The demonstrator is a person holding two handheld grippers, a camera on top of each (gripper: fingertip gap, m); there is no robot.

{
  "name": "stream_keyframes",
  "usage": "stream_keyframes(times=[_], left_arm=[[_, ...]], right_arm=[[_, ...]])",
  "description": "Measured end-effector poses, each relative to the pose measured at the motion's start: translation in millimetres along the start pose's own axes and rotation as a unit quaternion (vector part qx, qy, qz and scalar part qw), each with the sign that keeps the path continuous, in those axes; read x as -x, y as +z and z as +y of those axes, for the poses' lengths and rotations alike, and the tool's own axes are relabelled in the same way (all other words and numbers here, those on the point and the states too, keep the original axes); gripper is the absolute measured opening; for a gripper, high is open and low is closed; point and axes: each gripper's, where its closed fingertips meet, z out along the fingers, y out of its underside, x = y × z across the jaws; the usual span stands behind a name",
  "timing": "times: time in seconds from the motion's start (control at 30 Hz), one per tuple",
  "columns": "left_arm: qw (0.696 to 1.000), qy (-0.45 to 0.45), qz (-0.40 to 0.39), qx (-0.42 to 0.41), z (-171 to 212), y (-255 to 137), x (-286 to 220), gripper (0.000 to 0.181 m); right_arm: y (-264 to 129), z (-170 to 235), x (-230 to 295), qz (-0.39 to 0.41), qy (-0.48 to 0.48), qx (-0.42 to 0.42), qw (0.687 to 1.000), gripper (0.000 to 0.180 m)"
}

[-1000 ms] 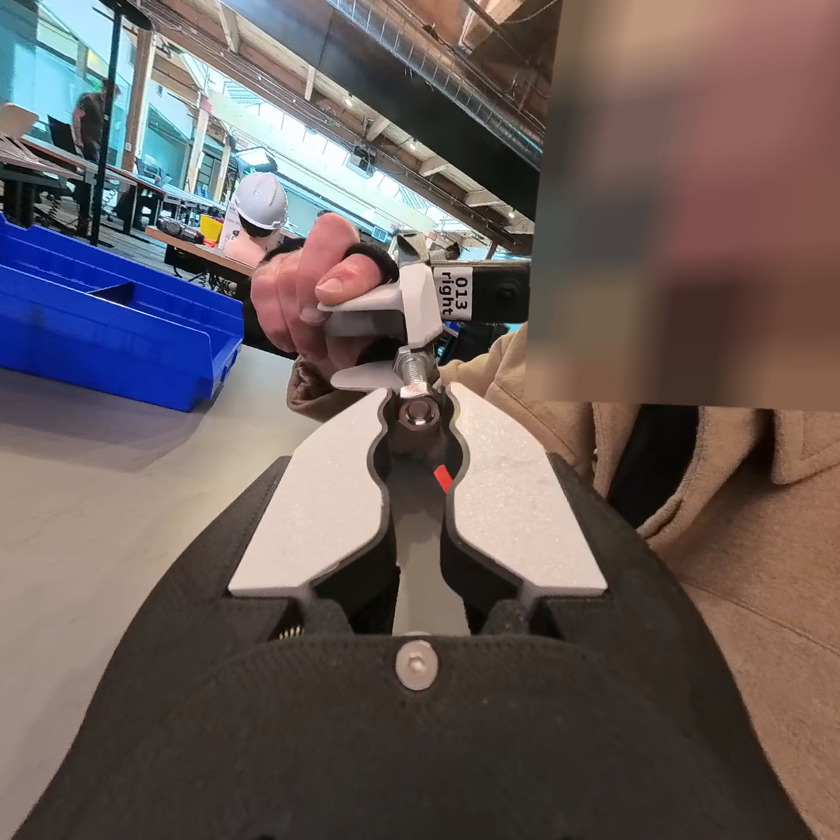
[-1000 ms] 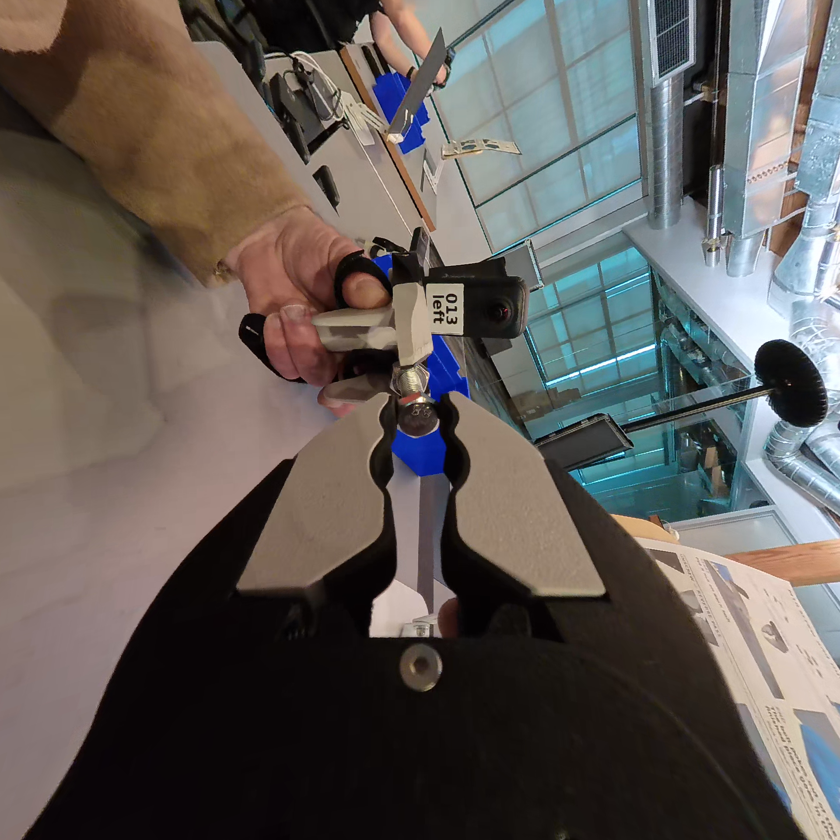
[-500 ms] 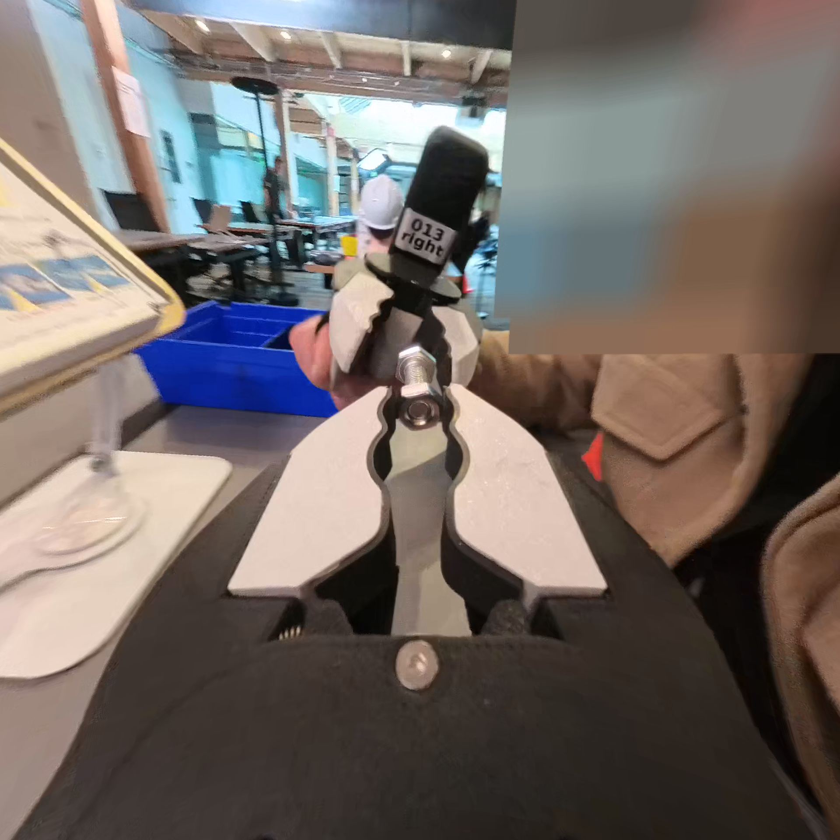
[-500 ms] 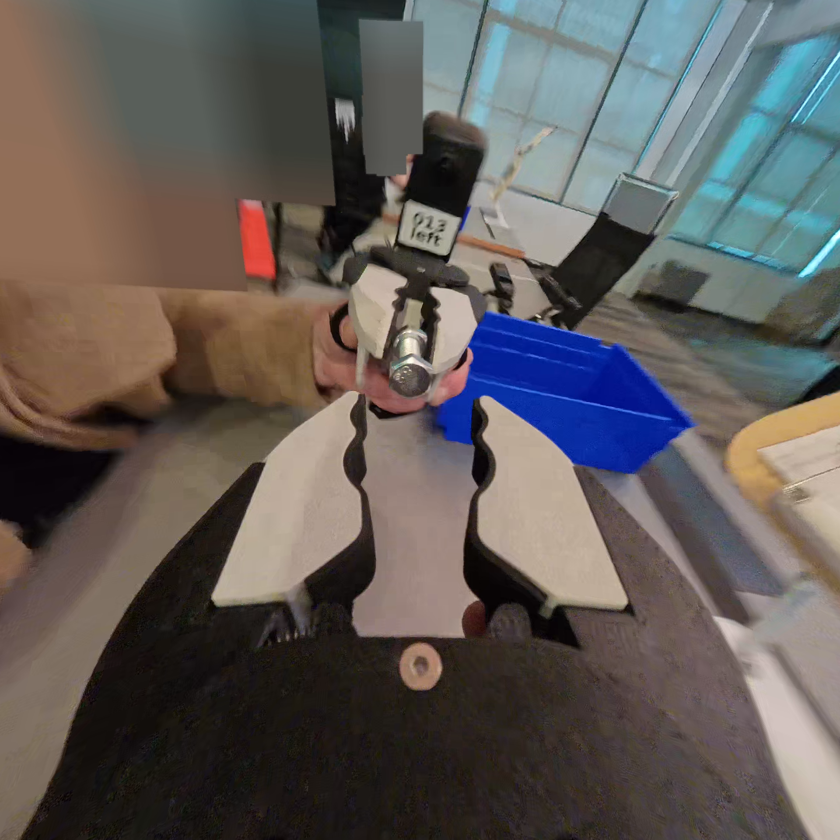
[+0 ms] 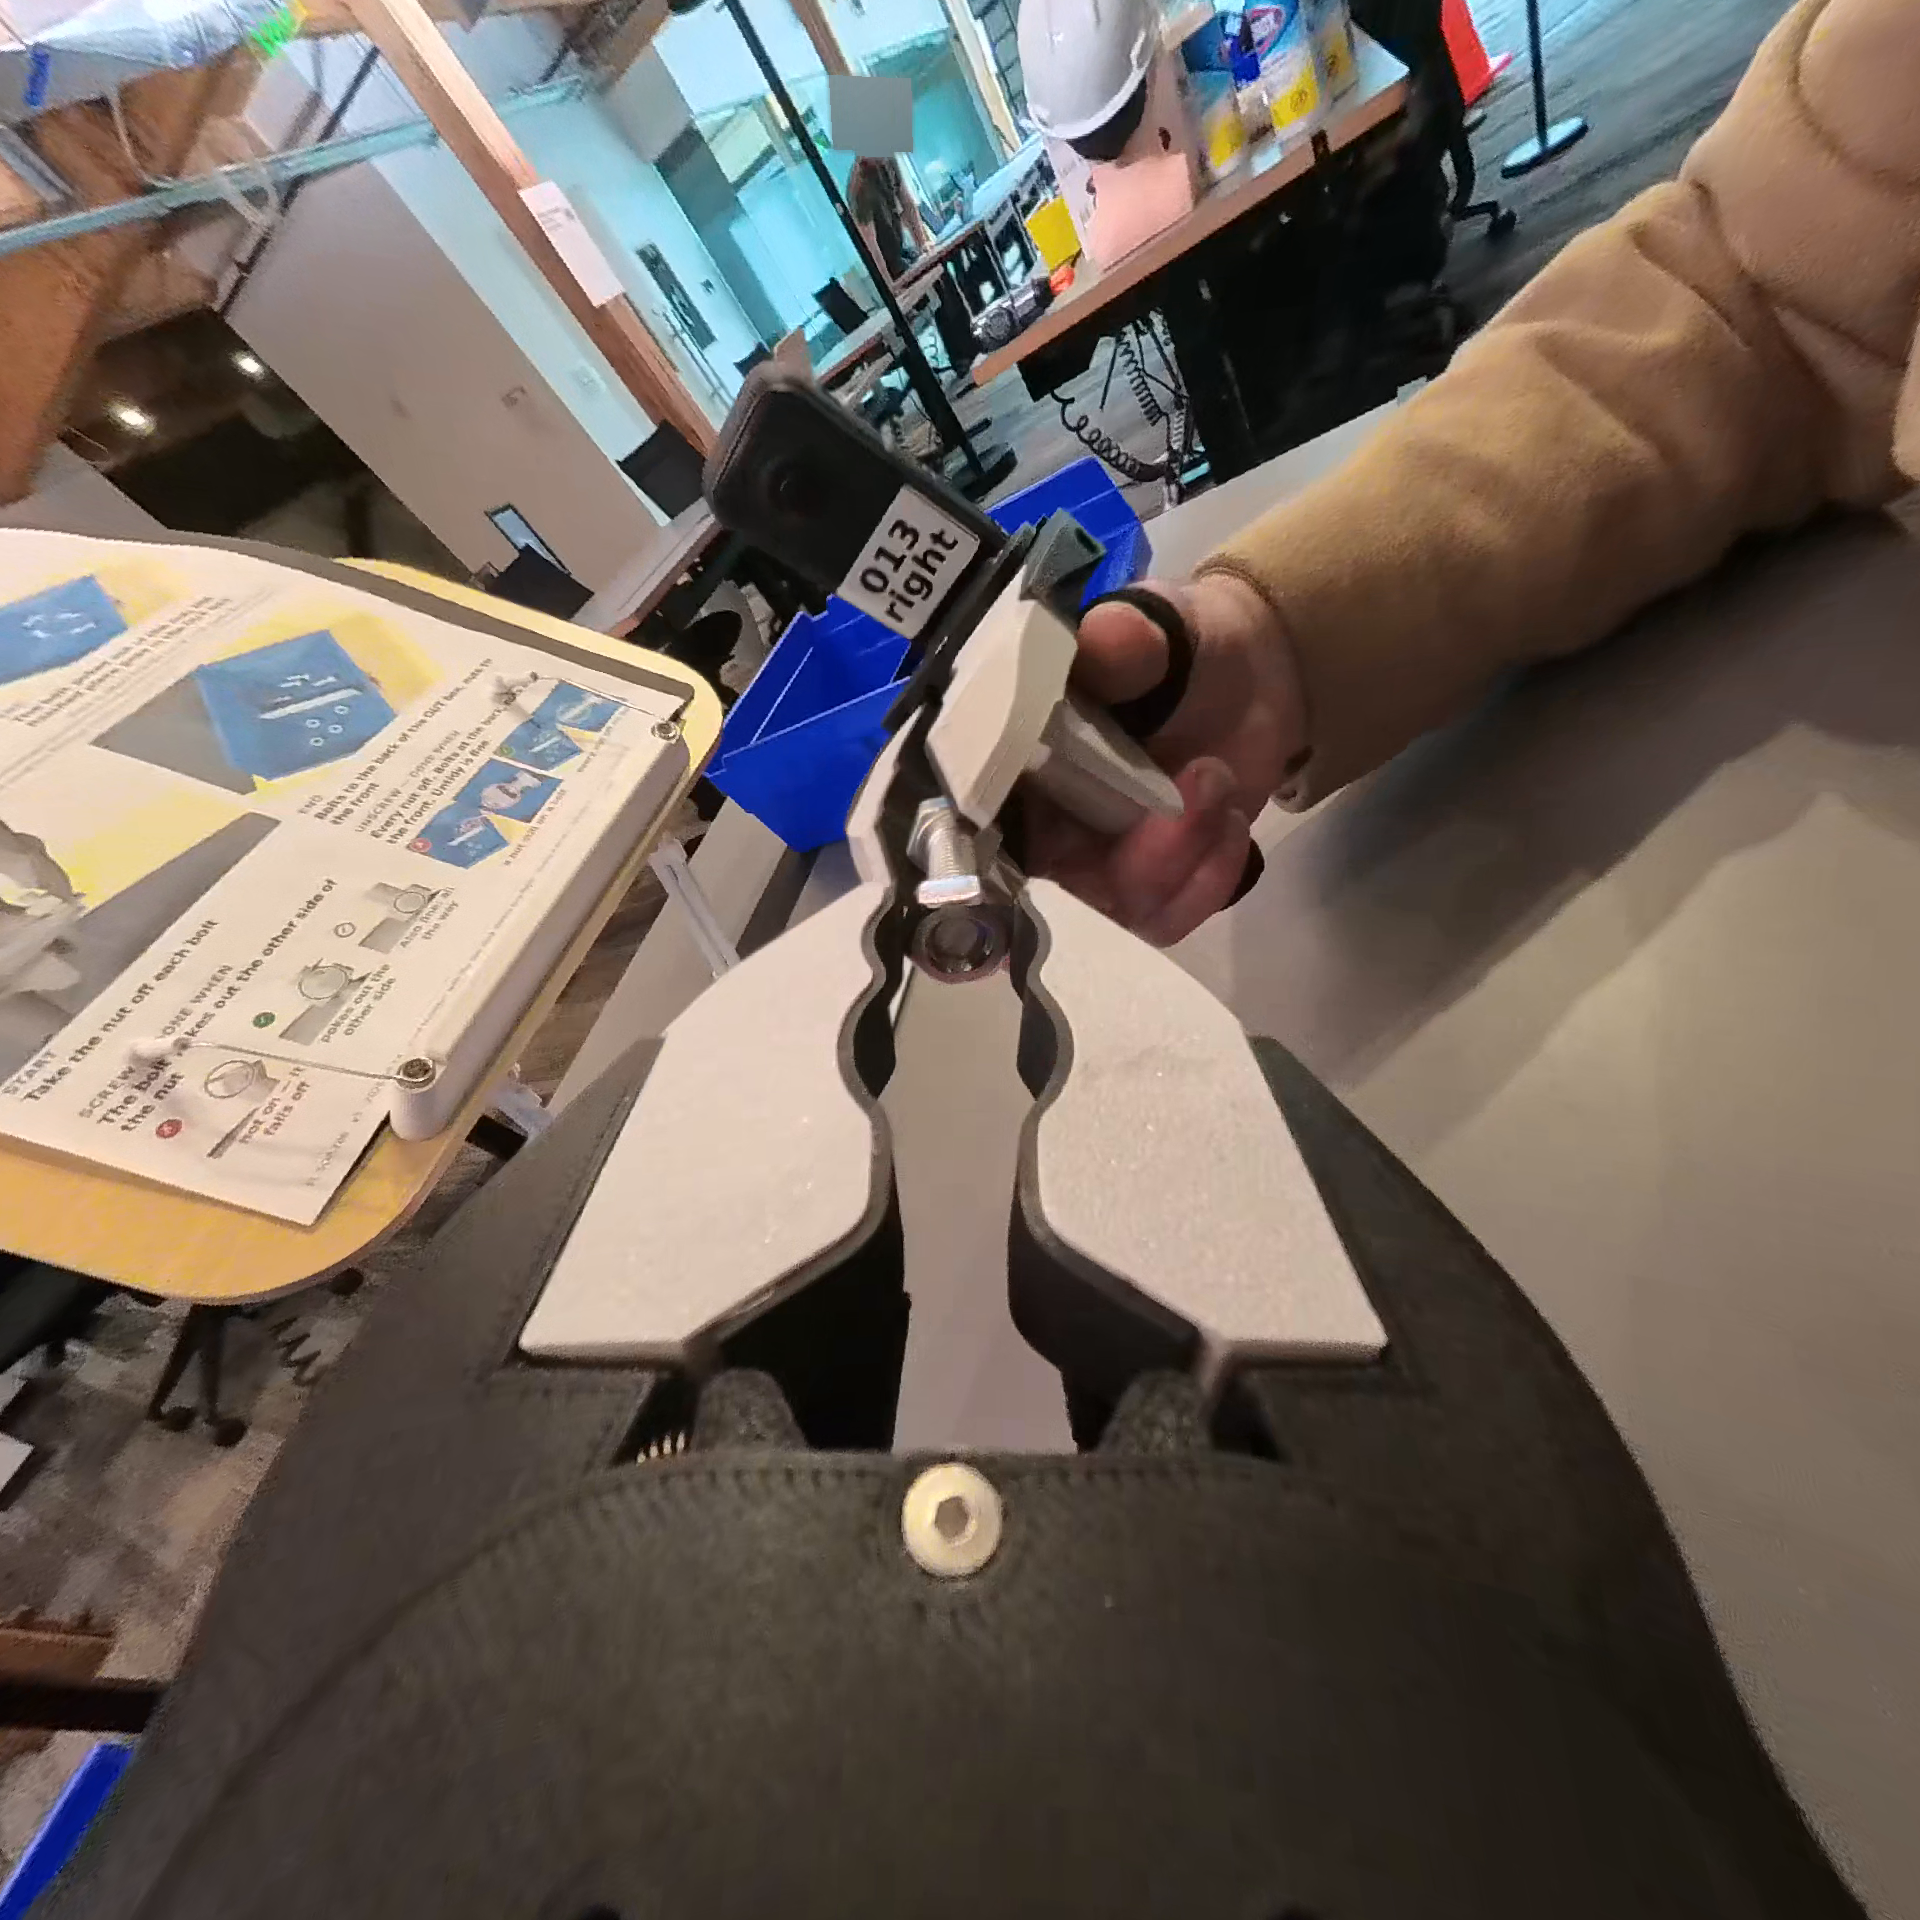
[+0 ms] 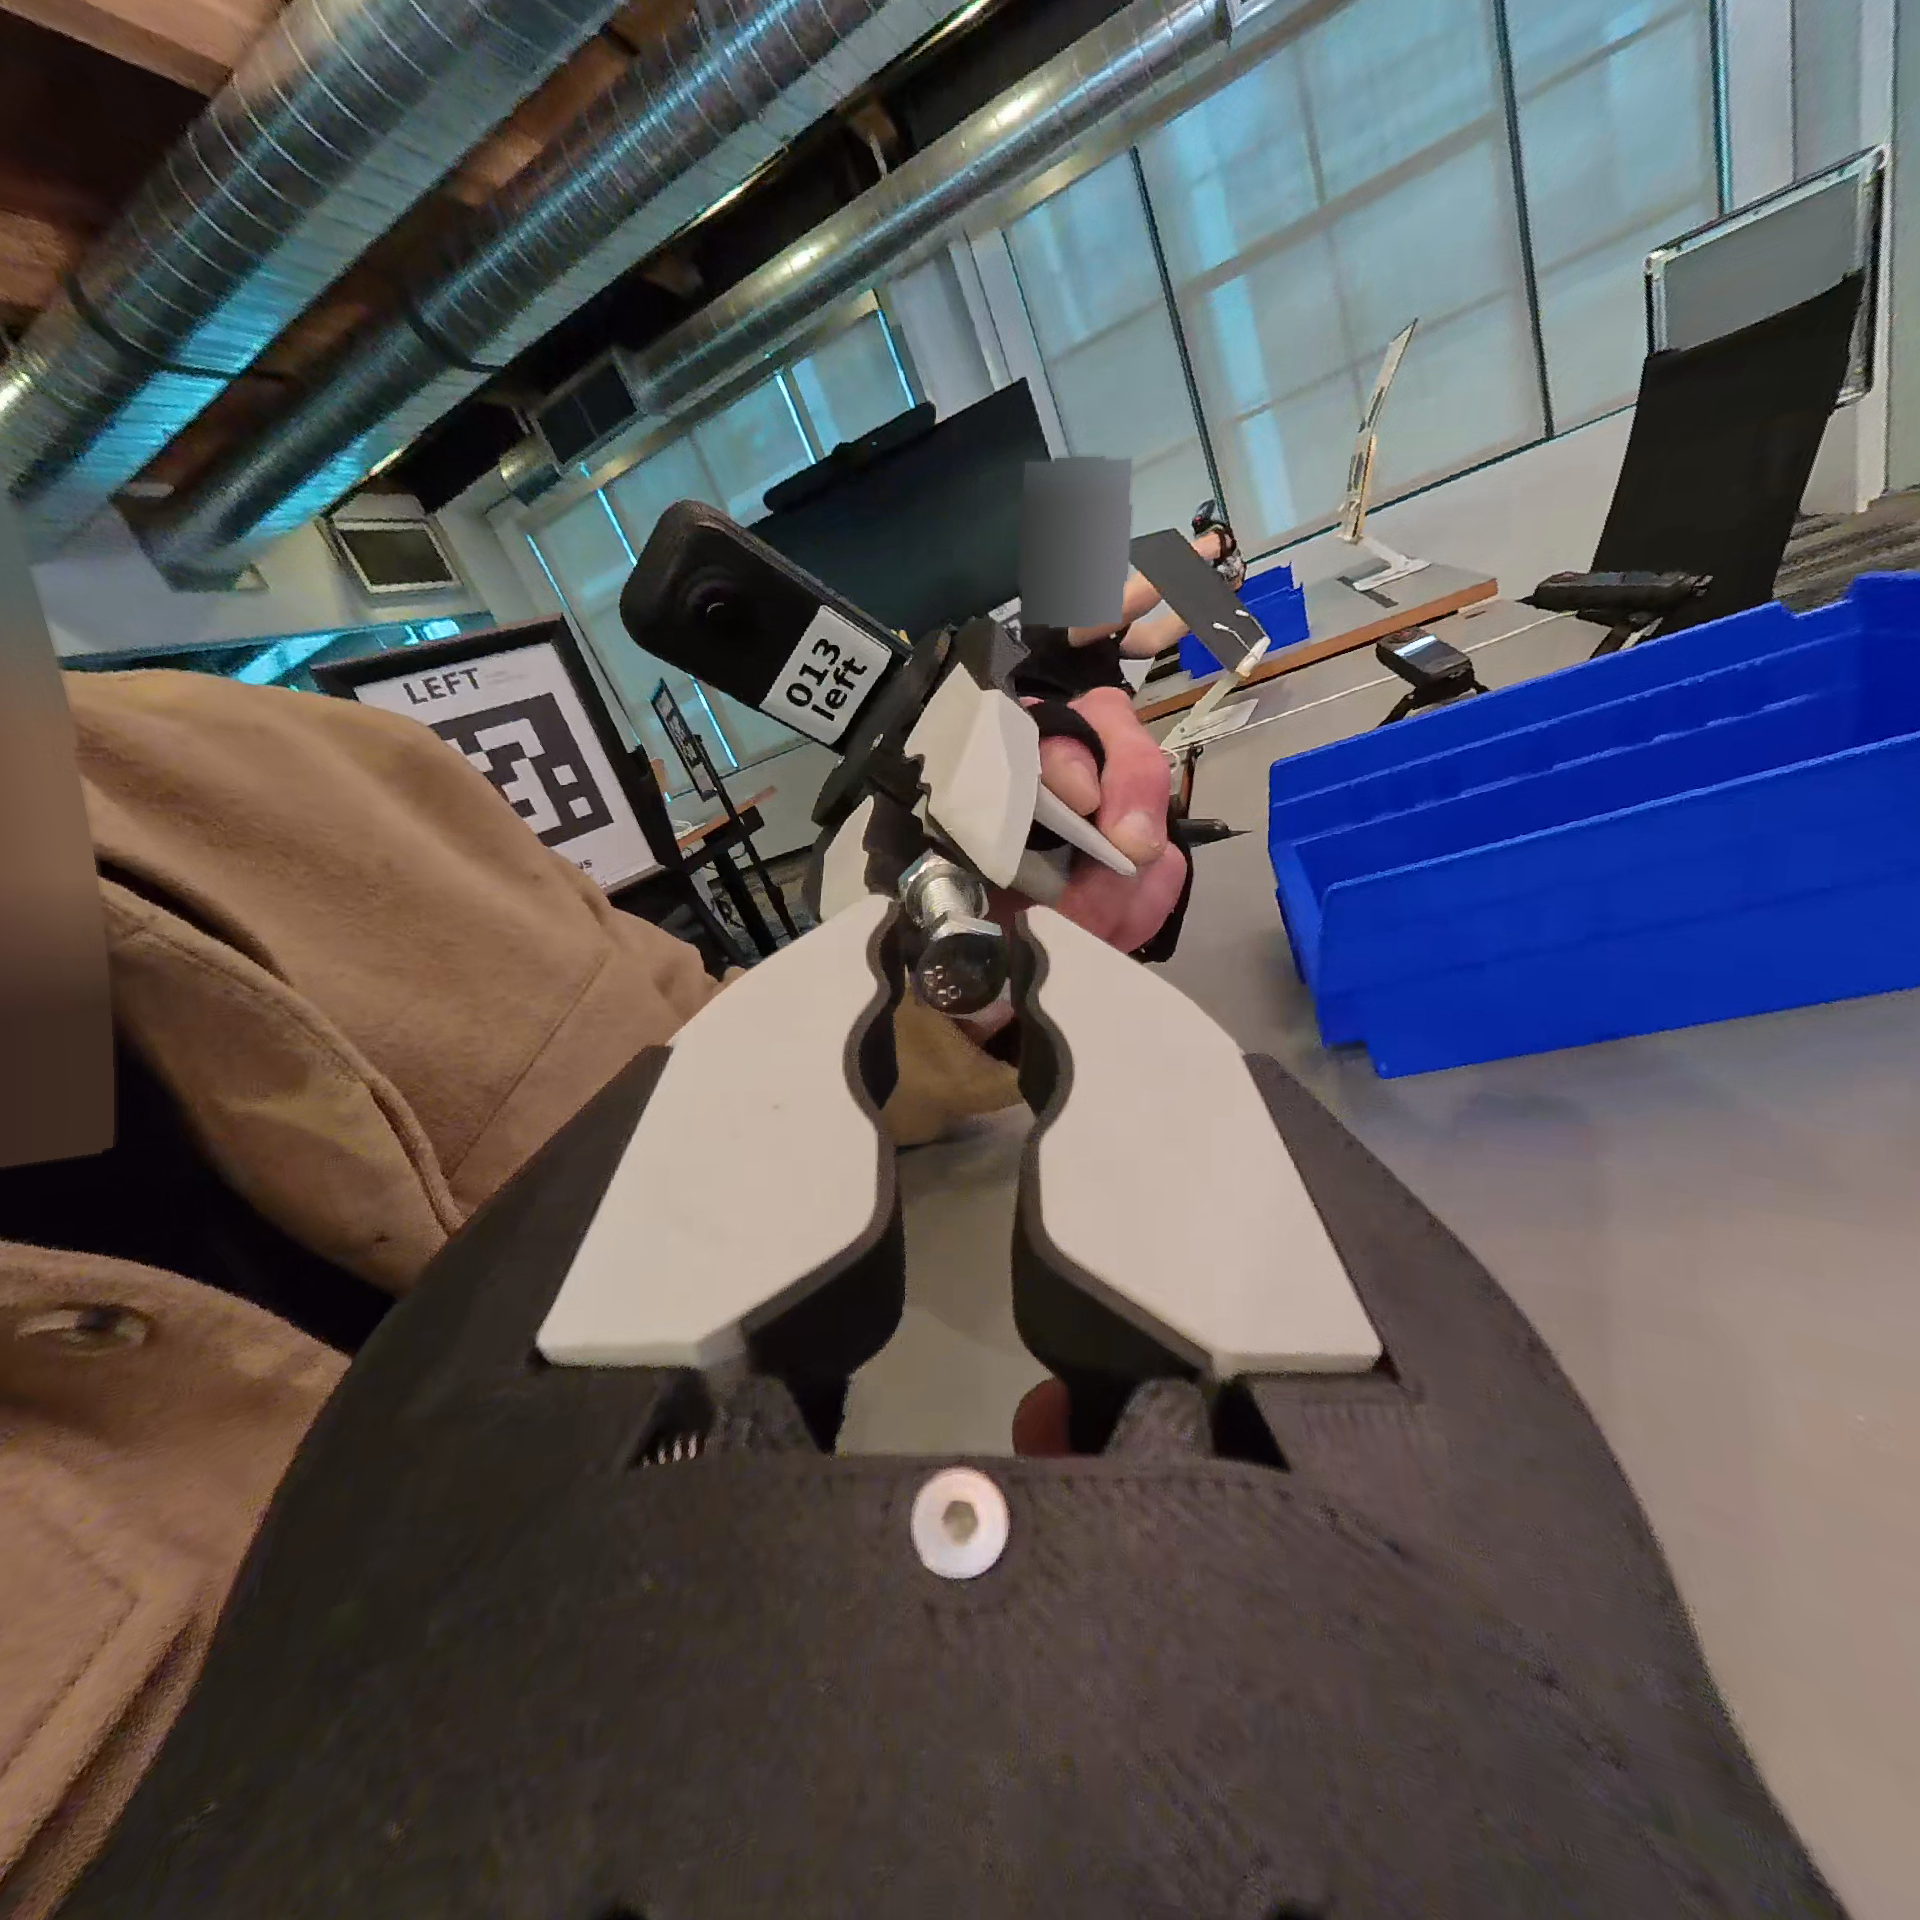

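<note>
gripping a nut [image 5: 953, 943], left gripper [image 5: 953, 951] clamped; right gripper [image 6: 958, 971] clamped on bolt [image 6: 951, 961] head; blue bin [image 6: 1621, 831] beyond, right.

Left hand-held gripper [image 5: 954, 940] — pinched shut, right hand-held gripper [image 6: 958, 971] — likewise, tip-to-tip

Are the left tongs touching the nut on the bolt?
Touching. In the left wrist view the left tongs are closed on the nut, both fingers pressing its sides; the bolt runs on into the right tongs.
</note>
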Motion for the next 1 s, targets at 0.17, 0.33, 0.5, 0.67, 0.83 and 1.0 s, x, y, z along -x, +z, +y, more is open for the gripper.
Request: stream_keyframes(times=[0.17,0.33,0.5,0.67,0.83,1.0], left_arm=[[1.000,0.006,0.000,0.001,-1.5,0.1,-1.2,0.019],[0.998,-0.063,0.022,-0.014,-0.4,1.5,-0.1,0.019],[0.952,-0.266,0.125,-0.091,-4.5,4.3,-4.0,0.019],[0.874,-0.409,0.208,-0.161,-7.7,9.0,-8.1,0.018],[0.821,-0.466,0.272,-0.186,-9.3,10.4,-17.0,0.018],[0.816,-0.461,0.285,-0.201,-21.4,7.8,-20.1,0.018]], right_arm=[[-0.2,0.7,1.6,-0.003,-0.013,0.000,1.000,0.019],[-1.3,-0.3,0.7,0.034,-0.100,0.011,0.994,0.019],[-4.4,0.4,3.9,0.084,-0.267,0.067,0.958,0.019],[-9.4,3.6,8.0,0.123,-0.454,0.144,0.871,0.019],[-12.1,10.6,14.3,0.134,-0.597,0.215,0.761,0.019],[-9.9,6.8,25.8,0.130,-0.631,0.218,0.733,0.019]])
